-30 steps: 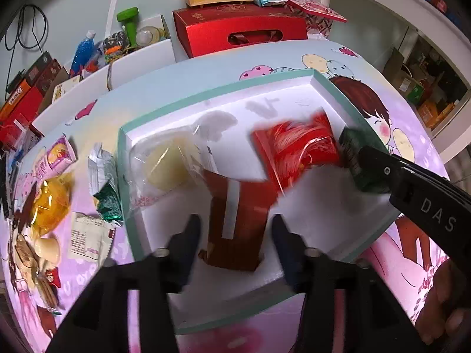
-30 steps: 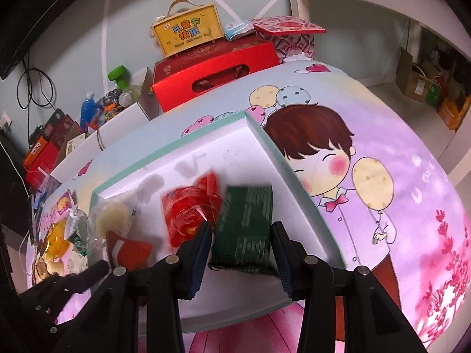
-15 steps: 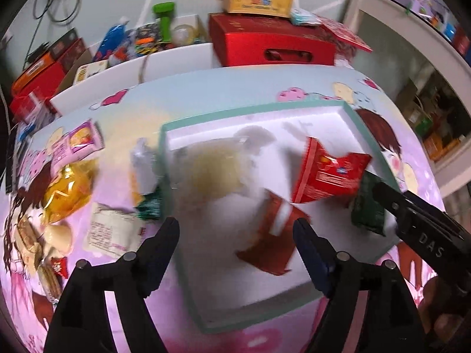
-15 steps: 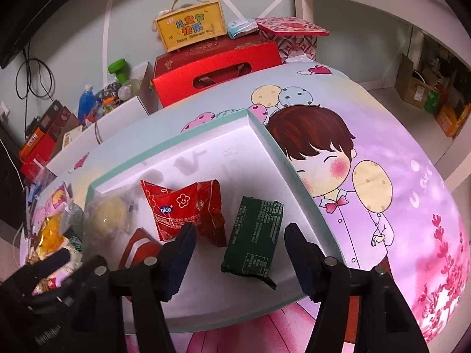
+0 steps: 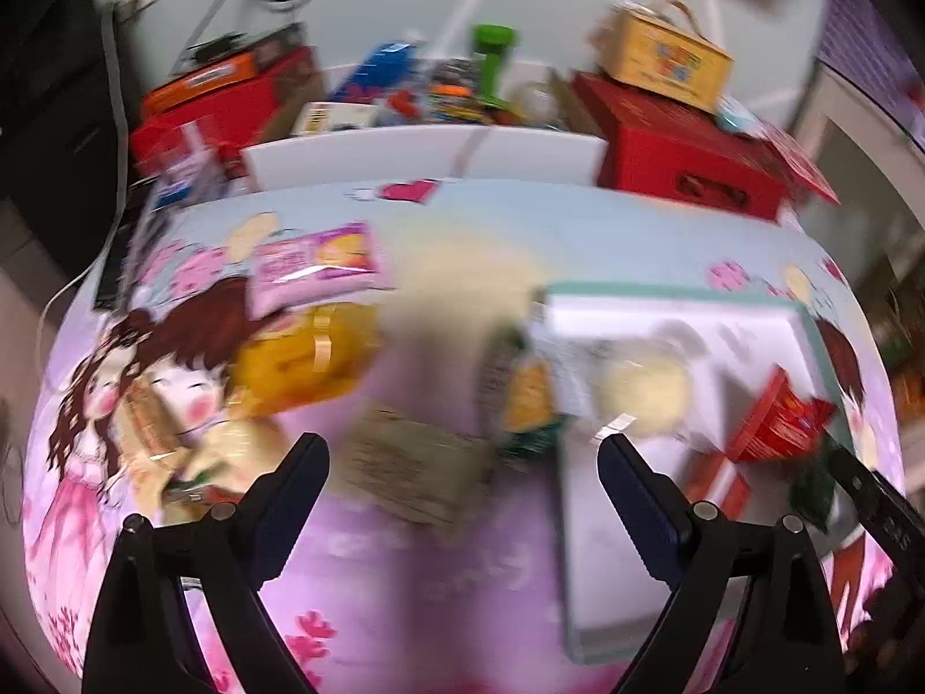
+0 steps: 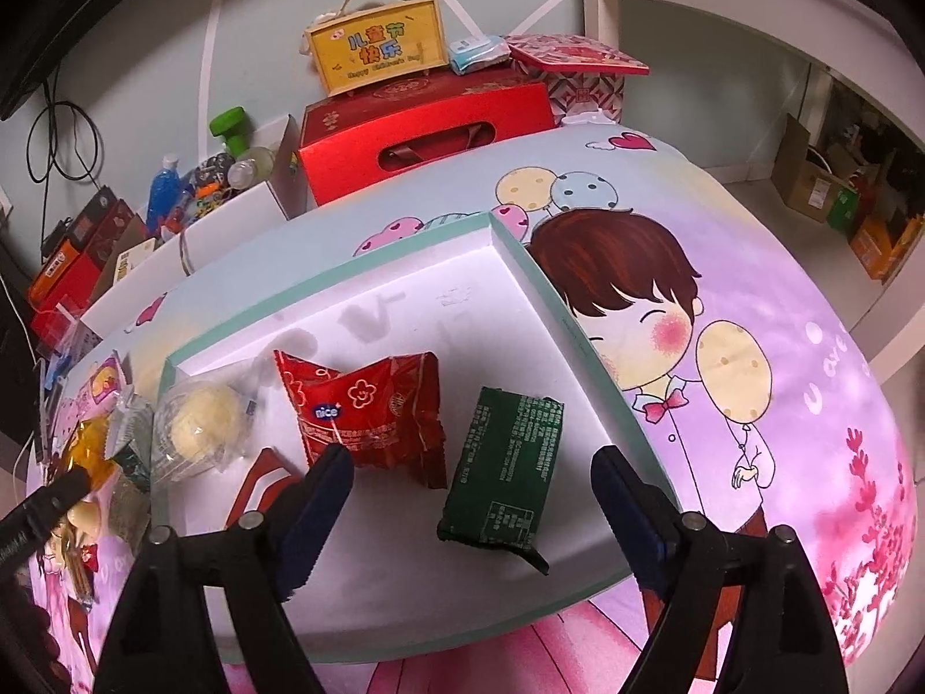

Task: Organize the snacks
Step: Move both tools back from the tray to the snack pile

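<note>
A white tray with a teal rim point(image 6: 509, 243) holds a green packet point(image 6: 506, 465), a red snack bag point(image 6: 370, 405), a clear-wrapped yellow cake point(image 6: 196, 422) and a dark red packet point(image 6: 260, 480). My right gripper point(image 6: 468, 486) is open and empty, just above the green packet. My left gripper point(image 5: 462, 474) is open and empty over a beige packet point(image 5: 410, 468) on the tablecloth left of the tray point(image 5: 665, 295). Loose snacks lie there: a pink bag point(image 5: 315, 266), a yellow bag point(image 5: 306, 364) and a green-yellow packet point(image 5: 529, 399).
Behind the table stand a red gift box point(image 6: 428, 127) with a yellow box point(image 6: 376, 46) on top, a white bin point(image 5: 428, 156) of bottles and red cartons point(image 5: 214, 92). A white shelf point(image 6: 722, 11) is at the right. The left wrist view is motion-blurred.
My right gripper opened and left the green packet in the tray. My left gripper opened off the dark red packet and swung left to the loose snacks outside the tray.
</note>
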Demonstrator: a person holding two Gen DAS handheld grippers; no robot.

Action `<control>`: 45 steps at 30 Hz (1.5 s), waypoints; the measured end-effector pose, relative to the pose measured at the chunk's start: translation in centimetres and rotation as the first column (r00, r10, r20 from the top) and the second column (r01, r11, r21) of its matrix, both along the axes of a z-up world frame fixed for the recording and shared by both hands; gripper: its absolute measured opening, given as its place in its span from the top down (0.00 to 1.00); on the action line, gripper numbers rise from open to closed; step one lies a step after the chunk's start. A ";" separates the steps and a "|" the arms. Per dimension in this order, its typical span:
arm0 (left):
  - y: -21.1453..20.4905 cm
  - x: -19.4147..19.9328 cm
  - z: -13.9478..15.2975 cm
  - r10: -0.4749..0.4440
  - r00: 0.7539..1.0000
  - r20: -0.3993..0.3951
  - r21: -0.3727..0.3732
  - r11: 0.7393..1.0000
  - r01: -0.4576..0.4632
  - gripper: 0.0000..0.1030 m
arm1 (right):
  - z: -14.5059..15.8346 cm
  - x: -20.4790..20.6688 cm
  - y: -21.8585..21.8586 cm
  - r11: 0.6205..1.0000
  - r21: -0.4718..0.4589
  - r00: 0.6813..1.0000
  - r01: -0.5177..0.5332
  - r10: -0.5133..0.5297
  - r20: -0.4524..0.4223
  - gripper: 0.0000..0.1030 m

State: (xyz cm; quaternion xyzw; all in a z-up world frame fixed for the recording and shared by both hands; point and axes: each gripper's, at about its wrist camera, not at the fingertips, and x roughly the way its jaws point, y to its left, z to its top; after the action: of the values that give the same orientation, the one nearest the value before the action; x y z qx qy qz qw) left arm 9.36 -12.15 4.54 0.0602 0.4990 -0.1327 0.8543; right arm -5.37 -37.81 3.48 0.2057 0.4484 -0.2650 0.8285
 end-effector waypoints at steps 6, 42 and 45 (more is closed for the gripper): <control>1.8 1.0 -0.4 0.001 1.000 0.025 0.051 0.999 -0.002 0.08 | 0.0 0.4 0.6 1.000 -0.014 1.000 -0.009 0.009 -0.012 0.15; 19.4 -1.0 -1.8 0.337 0.940 -0.043 -0.017 0.941 -0.338 0.08 | 2.6 5.8 11.9 0.959 -0.006 0.949 -0.283 0.281 0.141 0.15; 19.4 -0.3 -2.0 0.338 0.940 -0.052 -0.039 0.940 -0.340 0.08 | 2.7 6.6 13.6 0.946 0.023 0.934 -0.322 0.314 0.172 0.15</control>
State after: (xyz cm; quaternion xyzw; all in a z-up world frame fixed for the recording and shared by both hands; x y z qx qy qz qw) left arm 9.05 7.24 2.50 -0.0497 0.5177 0.0034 0.8541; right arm 1.27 -24.21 6.17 0.1726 0.4118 -0.0981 0.8894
